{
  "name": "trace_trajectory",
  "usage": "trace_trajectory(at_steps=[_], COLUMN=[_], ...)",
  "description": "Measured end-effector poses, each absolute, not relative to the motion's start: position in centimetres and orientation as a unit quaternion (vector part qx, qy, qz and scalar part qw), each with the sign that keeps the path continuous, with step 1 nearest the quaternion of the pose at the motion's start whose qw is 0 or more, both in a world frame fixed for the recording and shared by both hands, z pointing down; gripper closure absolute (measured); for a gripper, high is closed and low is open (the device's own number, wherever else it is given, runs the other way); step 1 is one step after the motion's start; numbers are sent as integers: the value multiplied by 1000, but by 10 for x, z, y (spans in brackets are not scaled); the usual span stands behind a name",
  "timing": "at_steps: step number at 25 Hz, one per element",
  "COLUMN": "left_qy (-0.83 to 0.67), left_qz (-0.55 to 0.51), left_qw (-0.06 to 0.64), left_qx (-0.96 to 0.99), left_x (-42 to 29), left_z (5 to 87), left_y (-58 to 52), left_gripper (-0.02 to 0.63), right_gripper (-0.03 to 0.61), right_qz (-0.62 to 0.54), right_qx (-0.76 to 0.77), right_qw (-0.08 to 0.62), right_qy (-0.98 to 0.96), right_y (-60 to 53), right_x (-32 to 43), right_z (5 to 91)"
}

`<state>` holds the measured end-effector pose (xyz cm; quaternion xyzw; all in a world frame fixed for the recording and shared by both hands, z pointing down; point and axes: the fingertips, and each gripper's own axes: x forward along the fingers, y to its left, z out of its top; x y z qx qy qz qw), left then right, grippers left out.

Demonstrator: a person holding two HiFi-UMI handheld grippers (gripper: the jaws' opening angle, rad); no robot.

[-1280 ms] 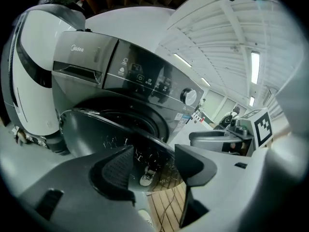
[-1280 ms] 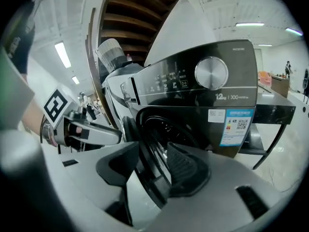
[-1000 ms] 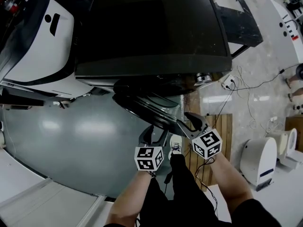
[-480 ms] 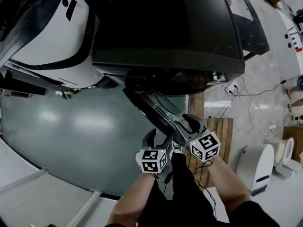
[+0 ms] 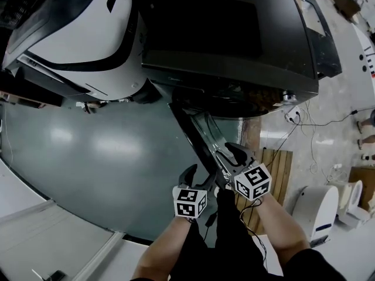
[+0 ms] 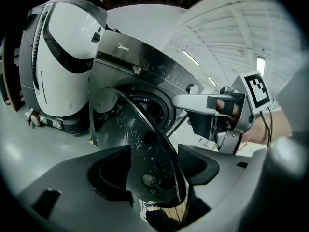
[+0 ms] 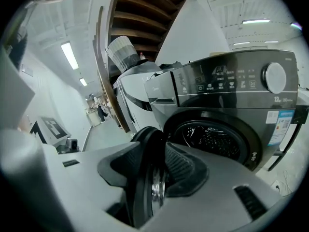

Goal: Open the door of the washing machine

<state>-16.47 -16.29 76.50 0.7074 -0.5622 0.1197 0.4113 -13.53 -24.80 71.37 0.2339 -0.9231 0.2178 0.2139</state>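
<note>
The dark front-loading washing machine [image 5: 228, 34] fills the top of the head view. Its round glass door [image 5: 202, 130] stands swung out from the drum opening [image 7: 212, 139], edge toward me. My right gripper [image 5: 225, 154] is shut on the door's thick dark rim [image 7: 147, 178], with a pad pressed on each side. My left gripper [image 5: 196, 177] is beside it, lower on the door. The left jaws stand wide open with the scratched door glass [image 6: 145, 144] between them, and the left-hand pad is clear of it. The right gripper's cube [image 6: 256, 88] shows in the left gripper view.
A white and black machine [image 5: 76, 40] stands left of the washer. A wooden pallet [image 5: 275, 163] and cables [image 5: 304, 122] lie on the floor to the right, with a white appliance [image 5: 319, 206] beyond. My legs are directly below the grippers.
The door has swung further out from the washer's front, with the right gripper still on its rim. Both grippers have moved with it, and the left one's jaws have spread.
</note>
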Motion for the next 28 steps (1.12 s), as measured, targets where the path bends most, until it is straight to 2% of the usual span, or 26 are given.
trace_trajectory(at_steps=[22, 28], left_qy=[-616, -627], left_qz=[104, 108], left_qw=[411, 402], left_qx=[664, 659], left_x=[-305, -344], left_z=[760, 758], left_y=[-61, -46], left_gripper=[307, 330], right_gripper=[405, 410], right_qz=[226, 230], right_qx=[133, 133], right_qw=[252, 248], right_qy=[-932, -932], right_y=[-142, -130], right_x=[-296, -331], right_z=[730, 730])
